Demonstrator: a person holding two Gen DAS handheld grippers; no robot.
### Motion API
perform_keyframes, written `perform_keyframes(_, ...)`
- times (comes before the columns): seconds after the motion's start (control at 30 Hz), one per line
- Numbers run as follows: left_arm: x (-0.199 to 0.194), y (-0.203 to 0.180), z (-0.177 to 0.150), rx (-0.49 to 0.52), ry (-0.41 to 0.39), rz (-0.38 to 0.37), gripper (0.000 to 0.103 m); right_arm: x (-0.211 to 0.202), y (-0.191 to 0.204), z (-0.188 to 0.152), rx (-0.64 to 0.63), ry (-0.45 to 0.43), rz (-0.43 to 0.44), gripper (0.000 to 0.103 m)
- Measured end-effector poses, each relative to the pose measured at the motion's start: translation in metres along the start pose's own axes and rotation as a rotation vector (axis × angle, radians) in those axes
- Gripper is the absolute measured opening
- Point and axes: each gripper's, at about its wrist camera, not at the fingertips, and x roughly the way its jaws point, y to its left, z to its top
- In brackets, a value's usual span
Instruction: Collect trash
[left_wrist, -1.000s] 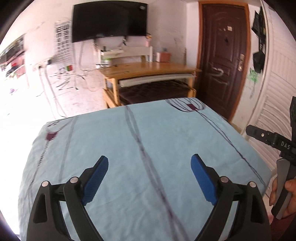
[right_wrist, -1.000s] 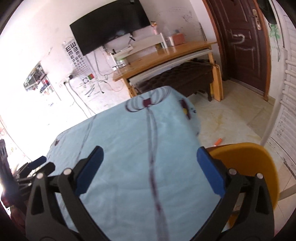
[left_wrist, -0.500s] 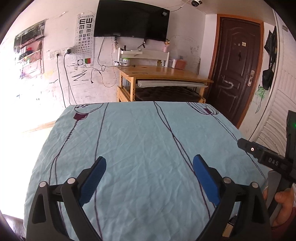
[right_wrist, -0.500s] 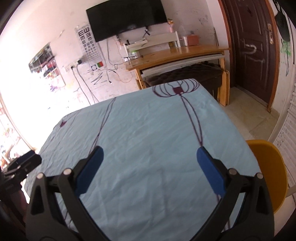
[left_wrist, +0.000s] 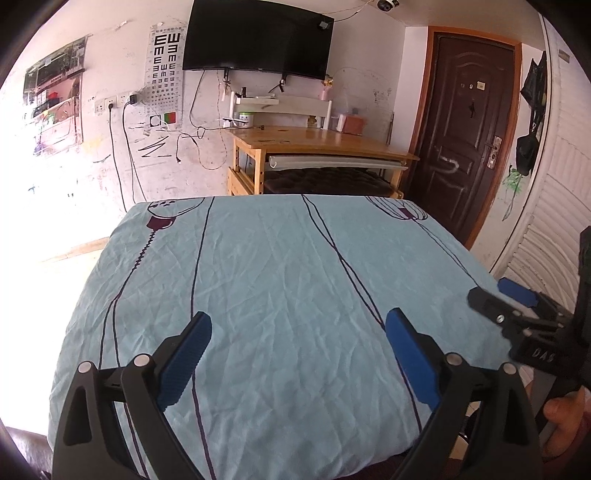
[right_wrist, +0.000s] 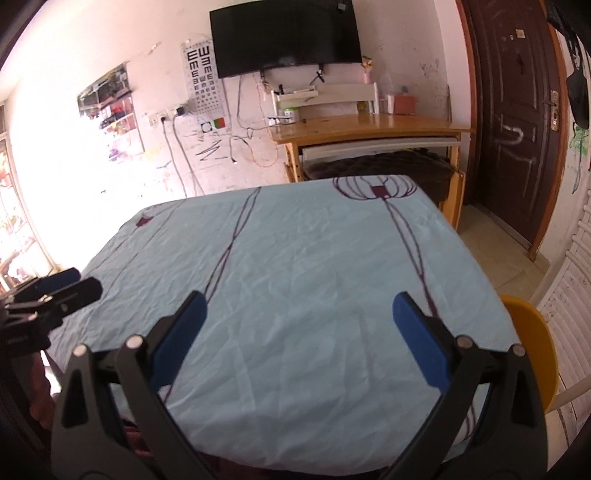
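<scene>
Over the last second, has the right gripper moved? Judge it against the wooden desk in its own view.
Yes. The right gripper has swung left and levelled: the wooden desk now sits upright near centre, and the yellow chair lies further right.

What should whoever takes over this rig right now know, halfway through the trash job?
Left gripper: open, empty, above the near edge of the blue tablecloth.
Right gripper: open, empty, over the same cloth, beside the yellow chair.
Trash: none visible on the cloth in either view, and no bin in sight.
Done: cannot tell from these views.
Left: look around the table and floor for trash and a bin.
</scene>
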Motion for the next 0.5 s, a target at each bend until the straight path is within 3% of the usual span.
perform_keyframes(0.5,0.0034,0.0058,-0.0005,-0.012,0.011,-0.007,0.09,0.0051,-0.0011,-0.0027,0.0,0.008,-0.004,0.097)
